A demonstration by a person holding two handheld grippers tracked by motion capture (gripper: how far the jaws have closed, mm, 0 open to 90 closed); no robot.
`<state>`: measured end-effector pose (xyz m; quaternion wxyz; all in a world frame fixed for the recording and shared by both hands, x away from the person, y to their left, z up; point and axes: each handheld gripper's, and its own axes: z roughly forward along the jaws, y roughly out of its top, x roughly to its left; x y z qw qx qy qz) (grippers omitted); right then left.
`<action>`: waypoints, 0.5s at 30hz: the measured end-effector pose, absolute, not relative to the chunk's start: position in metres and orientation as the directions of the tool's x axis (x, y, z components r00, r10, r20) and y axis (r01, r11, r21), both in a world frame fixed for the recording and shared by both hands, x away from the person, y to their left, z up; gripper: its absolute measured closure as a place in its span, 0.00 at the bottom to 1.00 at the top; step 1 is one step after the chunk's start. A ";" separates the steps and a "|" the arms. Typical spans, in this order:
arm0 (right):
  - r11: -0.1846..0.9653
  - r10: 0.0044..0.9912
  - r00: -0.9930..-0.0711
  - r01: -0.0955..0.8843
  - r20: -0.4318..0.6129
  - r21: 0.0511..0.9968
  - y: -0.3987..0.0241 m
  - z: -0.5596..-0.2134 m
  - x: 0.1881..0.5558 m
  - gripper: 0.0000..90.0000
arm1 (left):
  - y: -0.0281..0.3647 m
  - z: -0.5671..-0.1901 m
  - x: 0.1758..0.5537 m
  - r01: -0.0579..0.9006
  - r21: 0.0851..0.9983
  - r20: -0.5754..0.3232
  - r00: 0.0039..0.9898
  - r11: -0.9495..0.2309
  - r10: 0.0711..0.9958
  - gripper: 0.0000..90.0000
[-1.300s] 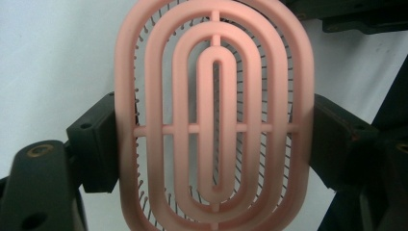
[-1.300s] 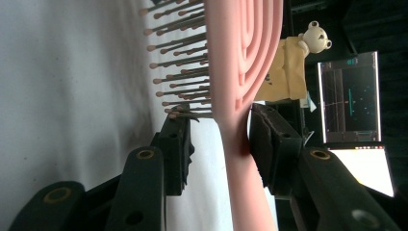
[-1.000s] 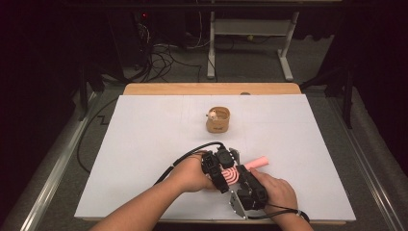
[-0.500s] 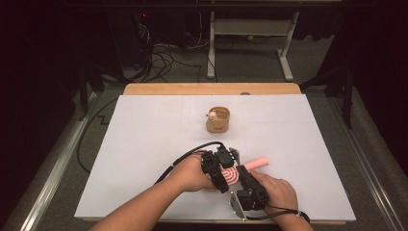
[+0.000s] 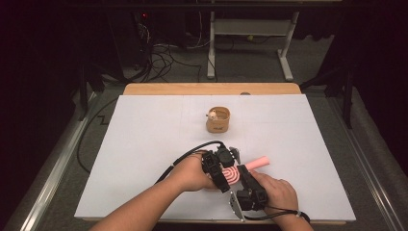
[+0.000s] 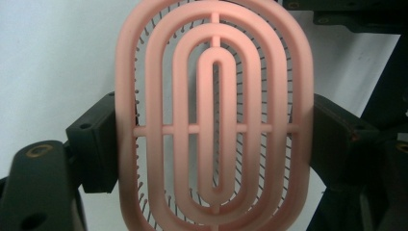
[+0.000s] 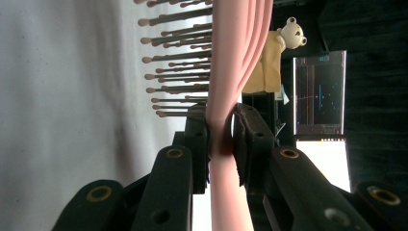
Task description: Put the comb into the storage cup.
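left gripper (image 5: 219, 169): on brush's left, fingers (image 6: 94, 144) pinching oval head by both side edges | pink hairbrush (image 5: 234, 173): near front edge of white table (image 5: 144, 144), handle toward far right | right gripper (image 5: 248, 185): just right of brush head, fingers (image 7: 250, 130) clamped flat on its rim | wooden cup (image 5: 218, 120): well beyond brush, holding small bear

i'm working in what looks like a lab or test room: a white-covered table (image 5: 144, 144) under dark surroundings, loose cables (image 5: 163, 53) on grey floor beyond my fingers, a metal stand (image 5: 250, 38), and a lit monitor (image 7: 320, 94) past the gripper's tips.
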<state>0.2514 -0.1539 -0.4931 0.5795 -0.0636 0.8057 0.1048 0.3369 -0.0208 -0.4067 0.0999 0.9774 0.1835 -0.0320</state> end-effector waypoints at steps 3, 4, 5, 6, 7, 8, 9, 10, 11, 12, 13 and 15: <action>0.971 0.018 -0.317 -0.221 -0.948 0.092 -0.153 -0.493 0.251 0.87 | -0.020 -0.406 0.337 0.368 0.186 -0.104 0.930 -0.911 0.354 0.22; 0.971 0.017 -0.318 -0.221 -0.948 0.092 -0.153 -0.493 0.251 0.87 | -0.020 -0.406 0.337 0.368 0.183 -0.105 0.929 -0.912 0.354 0.22; 0.971 0.017 -0.318 -0.219 -0.948 0.092 -0.153 -0.493 0.251 0.87 | -0.021 -0.406 0.337 0.368 0.183 -0.105 0.929 -0.912 0.354 0.22; 0.972 0.015 -0.316 -0.218 -0.949 0.088 -0.153 -0.493 0.250 0.88 | -0.021 -0.406 0.337 0.369 0.183 -0.108 0.929 -0.911 0.354 0.22; 0.973 0.012 -0.314 -0.216 -0.949 0.084 -0.153 -0.493 0.250 0.88 | -0.020 -0.406 0.338 0.368 0.180 -0.111 0.929 -0.912 0.353 0.22; 0.973 0.011 -0.318 -0.216 -0.948 0.083 -0.153 -0.493 0.250 0.88 | -0.020 -0.406 0.338 0.367 0.180 -0.115 0.929 -0.913 0.351 0.22; 0.973 0.011 -0.314 -0.214 -0.949 0.082 -0.152 -0.493 0.249 0.88 | -0.020 -0.406 0.338 0.366 0.180 -0.114 0.930 -0.913 0.350 0.22; 0.973 0.010 -0.314 -0.216 -0.949 0.081 -0.152 -0.493 0.249 0.88 | -0.020 -0.406 0.338 0.367 0.180 -0.114 0.929 -0.913 0.351 0.22; 0.973 0.012 -0.316 -0.216 -0.949 0.084 -0.153 -0.492 0.249 0.88 | -0.020 -0.405 0.338 0.368 0.183 -0.116 0.929 -0.912 0.351 0.22; 0.973 0.011 -0.314 -0.217 -0.949 0.084 -0.153 -0.492 0.249 0.88 | -0.019 -0.405 0.338 0.369 0.186 -0.118 0.928 -0.911 0.352 0.22; 0.972 0.011 -0.310 -0.218 -0.951 0.082 -0.153 -0.492 0.249 0.88 | -0.019 -0.405 0.338 0.369 0.185 -0.121 0.928 -0.911 0.352 0.22; 0.972 0.007 -0.305 -0.220 -0.952 0.077 -0.153 -0.492 0.249 0.88 | -0.019 -0.405 0.338 0.369 0.189 -0.122 0.928 -0.910 0.352 0.22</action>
